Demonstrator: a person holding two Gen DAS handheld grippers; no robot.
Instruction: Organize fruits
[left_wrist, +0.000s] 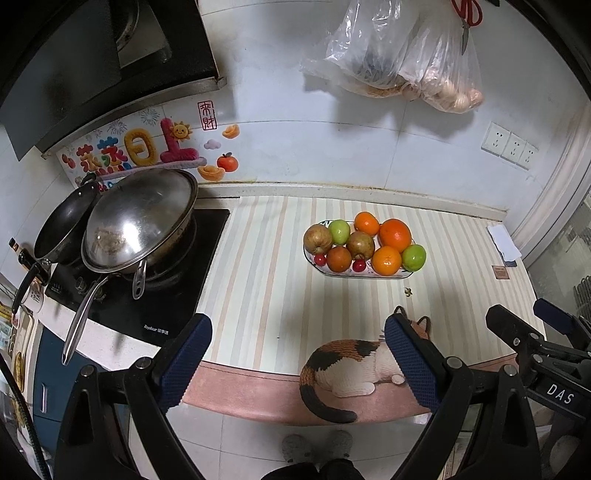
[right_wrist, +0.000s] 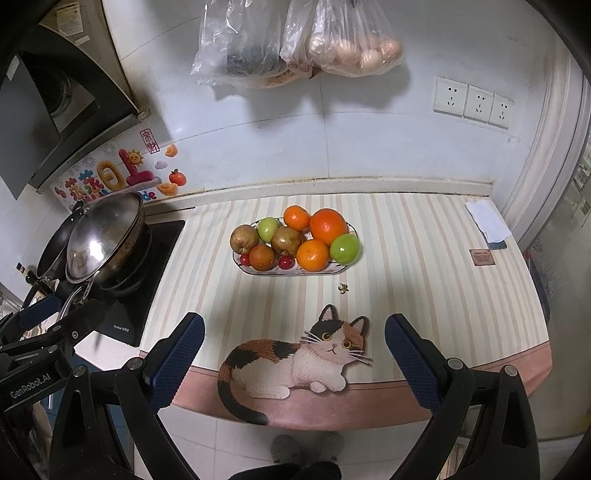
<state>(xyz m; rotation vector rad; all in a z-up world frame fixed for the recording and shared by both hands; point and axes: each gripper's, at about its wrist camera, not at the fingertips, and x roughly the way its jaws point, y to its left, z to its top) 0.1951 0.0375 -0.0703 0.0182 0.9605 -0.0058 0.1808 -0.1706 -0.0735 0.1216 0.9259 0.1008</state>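
An oval dish (left_wrist: 369, 275) (right_wrist: 295, 272) on the striped counter holds oranges (left_wrist: 395, 232) (right_wrist: 328, 226), green fruits (left_wrist: 413, 257) (right_wrist: 345, 249), brownish apples (left_wrist: 317, 239) (right_wrist: 244, 239) and small red cherries (left_wrist: 320, 260) (right_wrist: 286, 262). My left gripper (left_wrist: 297, 363) hovers open at the counter's near edge, well short of the dish, nothing between its blue-padded fingers. My right gripper (right_wrist: 293, 360) is likewise open and empty, over the cat picture on the mat. The other gripper shows at the right edge of the left wrist view (left_wrist: 539, 343) and at the left edge of the right wrist view (right_wrist: 55, 328).
A stove (left_wrist: 147, 295) with a lidded wok (left_wrist: 140, 225) (right_wrist: 105, 236) and a dark pan (left_wrist: 64, 229) stands left of the mat. Plastic bags (left_wrist: 399, 59) (right_wrist: 295, 40) hang on the wall. A small dried scrap (right_wrist: 343, 288) lies near the dish; papers (right_wrist: 487, 221) lie far right.
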